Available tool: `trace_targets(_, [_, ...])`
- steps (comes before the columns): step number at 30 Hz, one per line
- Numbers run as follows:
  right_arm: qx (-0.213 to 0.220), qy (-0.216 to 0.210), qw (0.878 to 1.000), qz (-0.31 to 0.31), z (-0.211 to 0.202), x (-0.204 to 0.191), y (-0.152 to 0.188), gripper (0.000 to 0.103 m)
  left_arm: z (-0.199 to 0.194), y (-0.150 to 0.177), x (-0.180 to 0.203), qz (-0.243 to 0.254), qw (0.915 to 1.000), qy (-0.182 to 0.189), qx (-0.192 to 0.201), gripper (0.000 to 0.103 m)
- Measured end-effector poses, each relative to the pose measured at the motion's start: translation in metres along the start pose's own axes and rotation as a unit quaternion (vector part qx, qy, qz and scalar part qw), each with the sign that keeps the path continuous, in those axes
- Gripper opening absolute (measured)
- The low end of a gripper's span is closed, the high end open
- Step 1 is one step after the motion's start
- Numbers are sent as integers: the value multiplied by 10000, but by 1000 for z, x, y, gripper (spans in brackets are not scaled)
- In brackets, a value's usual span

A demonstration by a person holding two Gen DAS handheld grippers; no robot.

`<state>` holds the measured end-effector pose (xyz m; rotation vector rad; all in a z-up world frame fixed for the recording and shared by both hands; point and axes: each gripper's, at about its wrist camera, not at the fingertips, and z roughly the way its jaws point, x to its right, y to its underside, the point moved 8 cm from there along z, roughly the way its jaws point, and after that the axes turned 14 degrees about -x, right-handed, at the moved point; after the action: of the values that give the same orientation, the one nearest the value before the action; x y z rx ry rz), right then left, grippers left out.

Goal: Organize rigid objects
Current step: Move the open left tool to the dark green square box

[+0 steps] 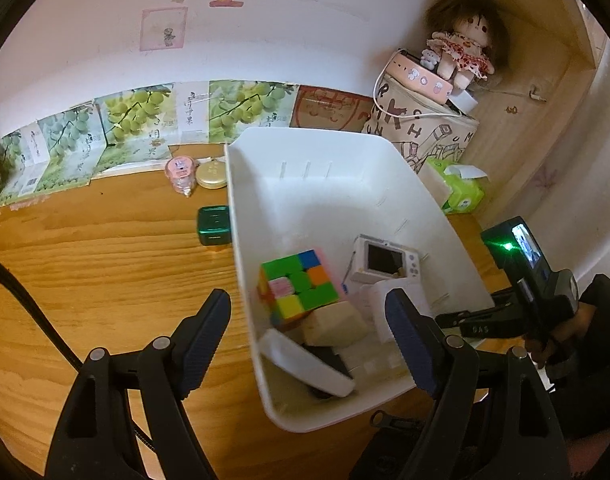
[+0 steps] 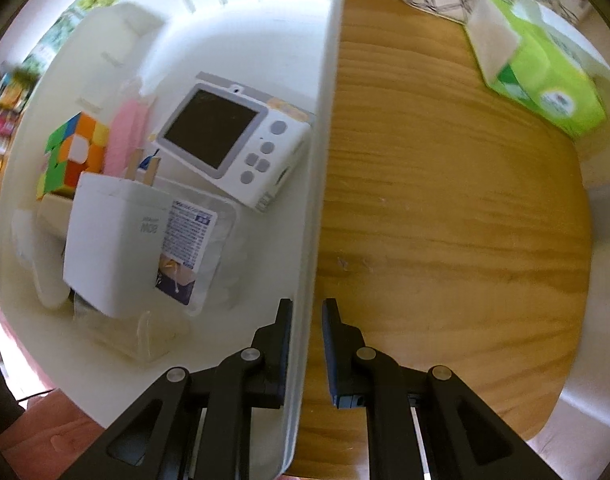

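Note:
A white plastic bin [image 1: 317,168] sits on the wooden table and holds a colourful puzzle cube [image 1: 299,284], a white toy camera [image 1: 385,260], a white charger block [image 2: 113,240], a beige block [image 1: 335,324] and a white flat case [image 1: 305,362]. My left gripper [image 1: 309,316] is open, its jaws straddling the bin's left wall. My right gripper [image 2: 307,316] is shut on the bin's right wall [image 2: 325,140], one finger inside and one outside. The cube [image 2: 75,148] and camera [image 2: 233,140] also show in the right wrist view.
A green box [image 1: 213,225], a pink jar [image 1: 181,174] and a gold tin [image 1: 212,174] stand on the table left of the bin. A green tissue pack [image 2: 541,68] lies right of it. A printed bag with a doll [image 1: 463,46] stands at the back right.

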<state>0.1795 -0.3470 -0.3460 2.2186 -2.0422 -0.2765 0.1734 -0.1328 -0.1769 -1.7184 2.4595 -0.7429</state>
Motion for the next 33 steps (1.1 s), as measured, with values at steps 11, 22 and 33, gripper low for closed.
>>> trace_targets(11, [96,-5,9964,839,4,-2,8,14,-7,3,-47,208,9993,122,-281,82])
trace_targets(22, [163,275,9869,1579,-2,1,16,14,15,7,-92,587,9936,-104,-961,82])
trace_targets(33, [222,455,9792,1963,-14,-4,20,14,55,-36,-105,2255,9675,-686,-911,82])
